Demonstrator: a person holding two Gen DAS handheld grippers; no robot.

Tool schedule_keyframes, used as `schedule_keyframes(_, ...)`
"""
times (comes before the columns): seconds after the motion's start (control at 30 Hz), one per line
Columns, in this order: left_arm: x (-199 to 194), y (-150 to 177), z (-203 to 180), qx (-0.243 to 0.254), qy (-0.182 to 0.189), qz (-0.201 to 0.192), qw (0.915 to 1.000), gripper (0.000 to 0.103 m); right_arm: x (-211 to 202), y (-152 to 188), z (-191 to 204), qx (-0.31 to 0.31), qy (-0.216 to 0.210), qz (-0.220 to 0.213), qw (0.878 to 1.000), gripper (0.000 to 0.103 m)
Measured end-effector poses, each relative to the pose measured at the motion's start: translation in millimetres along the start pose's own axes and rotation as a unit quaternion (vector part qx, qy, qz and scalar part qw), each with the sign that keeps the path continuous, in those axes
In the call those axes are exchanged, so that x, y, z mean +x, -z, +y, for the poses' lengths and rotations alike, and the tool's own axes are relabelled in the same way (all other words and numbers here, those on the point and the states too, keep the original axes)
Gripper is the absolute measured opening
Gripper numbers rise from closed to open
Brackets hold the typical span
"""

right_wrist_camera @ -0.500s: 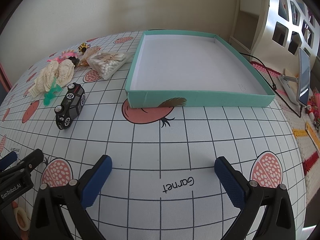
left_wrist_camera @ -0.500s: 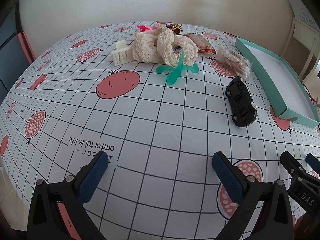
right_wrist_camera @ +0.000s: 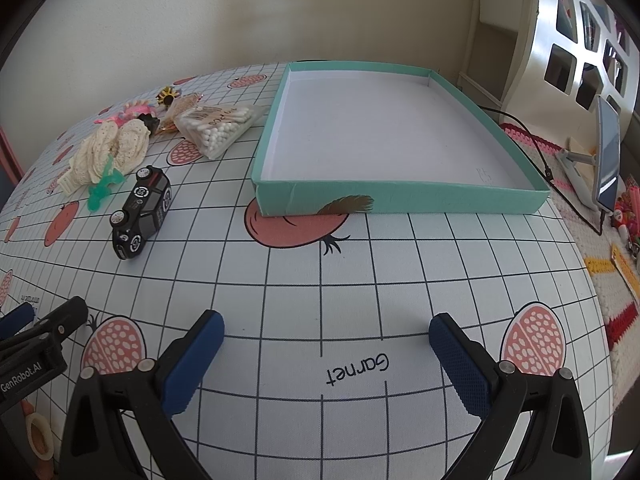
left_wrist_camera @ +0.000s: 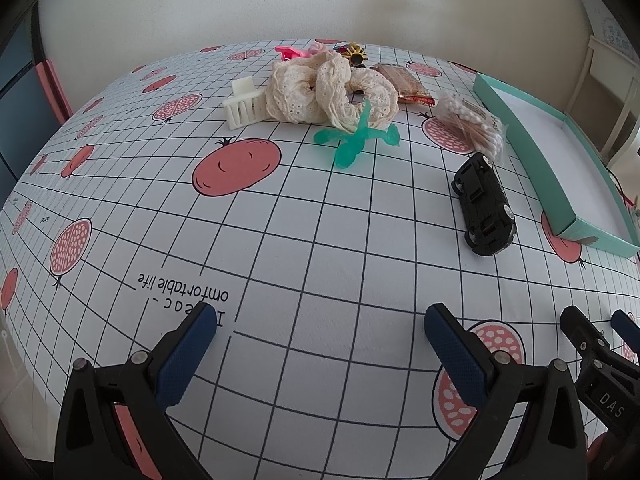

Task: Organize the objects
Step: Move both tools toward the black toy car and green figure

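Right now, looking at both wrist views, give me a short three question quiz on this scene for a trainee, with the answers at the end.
1. True or false: the teal box already holds an item.
2. Which lies nearest the teal box: A) white hair claw, B) bag of cotton swabs, C) green plastic toy?
3. What is either gripper holding, the left gripper or the right gripper?

Key
1. False; only its white floor shows.
2. B.
3. Nothing; both stand open above the tablecloth, and the black toy car lies untouched.
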State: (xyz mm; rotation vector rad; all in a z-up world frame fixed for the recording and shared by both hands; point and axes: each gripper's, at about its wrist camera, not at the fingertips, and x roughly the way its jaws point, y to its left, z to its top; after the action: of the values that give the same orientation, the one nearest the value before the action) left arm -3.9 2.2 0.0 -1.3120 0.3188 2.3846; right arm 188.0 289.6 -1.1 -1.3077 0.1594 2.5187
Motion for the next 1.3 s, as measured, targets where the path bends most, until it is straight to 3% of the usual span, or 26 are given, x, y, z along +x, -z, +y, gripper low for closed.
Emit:
schedule_keyframes(0.17,-1,-8,6,-0.016,0.010,0.025,0.9995,0.103,0,-4,0,0.003,-0.007,0.016,1.000,0.103)
schedule_keyframes(0.23,-8,-18,9,-0.009,0.016,0.025,0.9995,0.103,-7,-10,3,0.003,-0.015,0.004,1.000,0.103)
schedule_keyframes(0.47,-40,-81,13,0.016,0.011,0.007,0.9998,0.103,-51,-62,27,-0.021,-0.055,-0.036,0.998,0.103)
schedule_keyframes(0.67,-46,-130,28,0.042,0.031,0.014,0.9985,0.103,-66,-107,48,-0.048,-0.071,-0.026,0.996,0.103)
schedule_keyframes(0.77,-36,-144,40,0.022,0.032,0.026,0.9989,0.103,-65,-119,60,-0.070,-0.079,-0.015,0.994,0.103)
schedule_keyframes(0.8,-32,-147,42,0.089,0.075,0.033,0.9926,0.103,-62,-122,65,-0.077,-0.080,-0.010,0.994,0.102)
schedule_keyframes(0.83,-26,-151,42,0.084,0.081,0.043,0.9923,0.103,-57,-124,70,-0.083,-0.081,-0.002,0.993,0.101)
schedule_keyframes(1.03,-2,-157,23,0.124,0.079,0.063,0.9872,0.098,-21,-129,86,-0.096,-0.103,0.052,0.989,0.088)
schedule_keyframes(1.3,22,-144,-12,0.192,0.091,0.082,0.9737,0.098,19,-124,88,-0.070,-0.141,0.111,0.981,0.071)
